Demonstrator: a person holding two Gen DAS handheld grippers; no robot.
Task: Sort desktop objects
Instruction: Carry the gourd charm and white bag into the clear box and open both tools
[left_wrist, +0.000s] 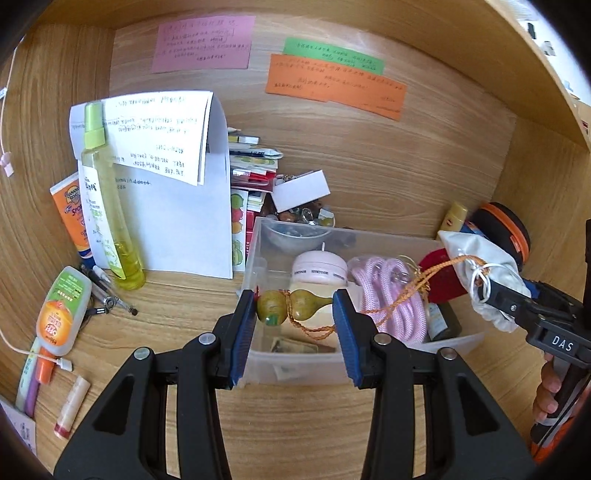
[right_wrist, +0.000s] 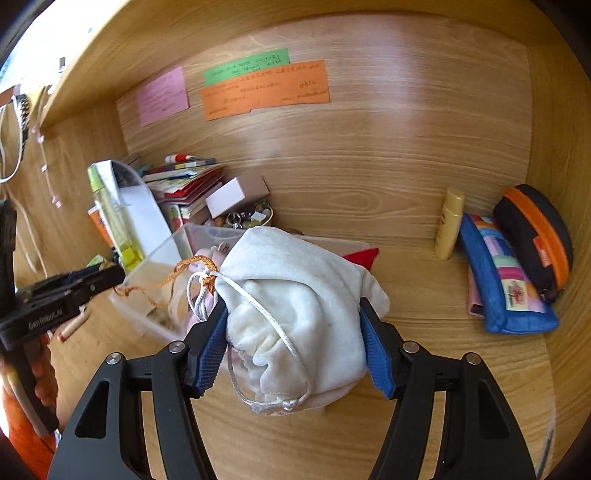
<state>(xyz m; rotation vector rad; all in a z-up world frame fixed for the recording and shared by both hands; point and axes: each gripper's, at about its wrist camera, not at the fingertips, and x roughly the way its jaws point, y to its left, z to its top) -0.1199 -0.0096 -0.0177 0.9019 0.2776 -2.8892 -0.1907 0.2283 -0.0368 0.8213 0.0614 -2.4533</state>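
Observation:
My left gripper (left_wrist: 295, 308) is shut on a small olive gourd charm (left_wrist: 291, 304), held over the near edge of a clear plastic bin (left_wrist: 258, 258). Its orange cord (left_wrist: 406, 291) stretches right to a white drawstring pouch (left_wrist: 480, 258). My right gripper (right_wrist: 295, 332) is shut on that pouch (right_wrist: 303, 295), held above the bin's (right_wrist: 155, 266) right end. The cord (right_wrist: 173, 273) is tangled with the pouch's white drawstring (right_wrist: 199, 295). The bin holds a pink rope (left_wrist: 388, 291) and a pink round case (left_wrist: 319, 267).
Left of the bin stand a green spray bottle (left_wrist: 107, 206), papers (left_wrist: 177, 206), a sunscreen tube (left_wrist: 70, 218) and a sanitizer bottle (left_wrist: 62, 310). A lip balm (left_wrist: 72, 406) lies near. At right are a yellow tube (right_wrist: 448, 221), a blue pouch (right_wrist: 506, 288) and a black-orange case (right_wrist: 535, 236).

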